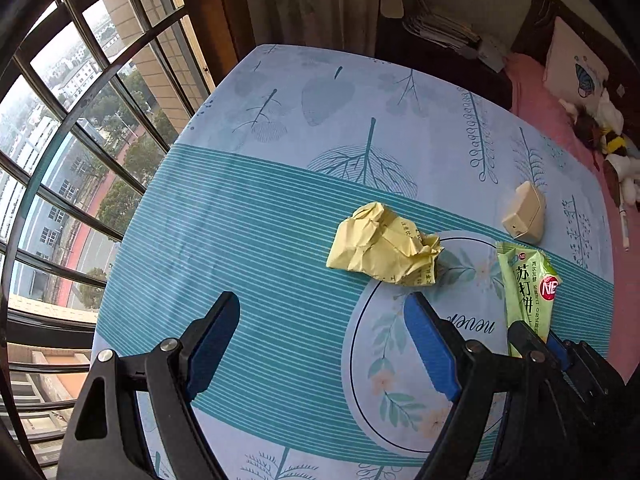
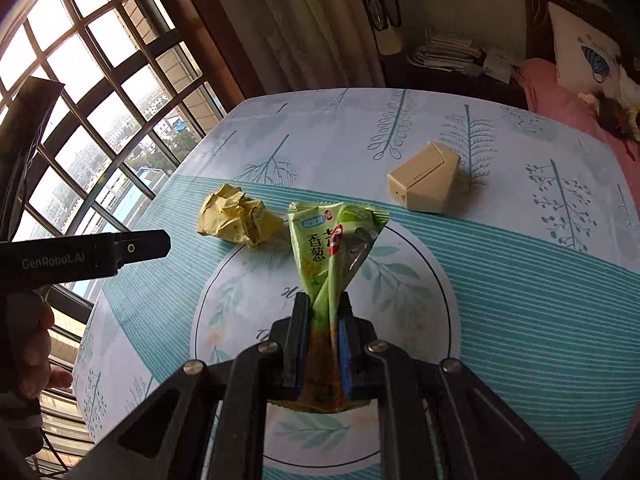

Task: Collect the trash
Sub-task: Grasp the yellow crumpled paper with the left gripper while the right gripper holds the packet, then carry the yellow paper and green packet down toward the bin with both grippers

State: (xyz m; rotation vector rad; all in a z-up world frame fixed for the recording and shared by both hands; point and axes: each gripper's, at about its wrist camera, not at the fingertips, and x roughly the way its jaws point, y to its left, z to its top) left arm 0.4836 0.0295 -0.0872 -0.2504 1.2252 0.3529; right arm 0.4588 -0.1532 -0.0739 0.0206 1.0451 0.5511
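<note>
A crumpled yellow paper ball [image 1: 384,248] [image 2: 236,220] lies on the patterned tablecloth [image 1: 260,220]. My left gripper [image 1: 320,340] hangs open over the cloth, just short of the ball, with nothing between its blue pads. A green snack wrapper [image 2: 336,248] [image 1: 526,284] is pinched at its lower end by my right gripper [image 2: 323,320], which is shut on it and holds it above the cloth. In the left wrist view the right gripper [image 1: 538,338] shows at the lower right with the wrapper sticking out of it. A small beige carton [image 1: 524,212] [image 2: 424,180] rests farther back on the cloth.
A barred window [image 1: 80,120] runs along the left of the table. Behind the table hang curtains [image 2: 304,20], and a dark shelf holds stacked papers [image 2: 448,54]. A pink bed [image 1: 560,128] with a pillow and soft toys lies at the right. A hand [image 2: 36,352] holds the left gripper's body.
</note>
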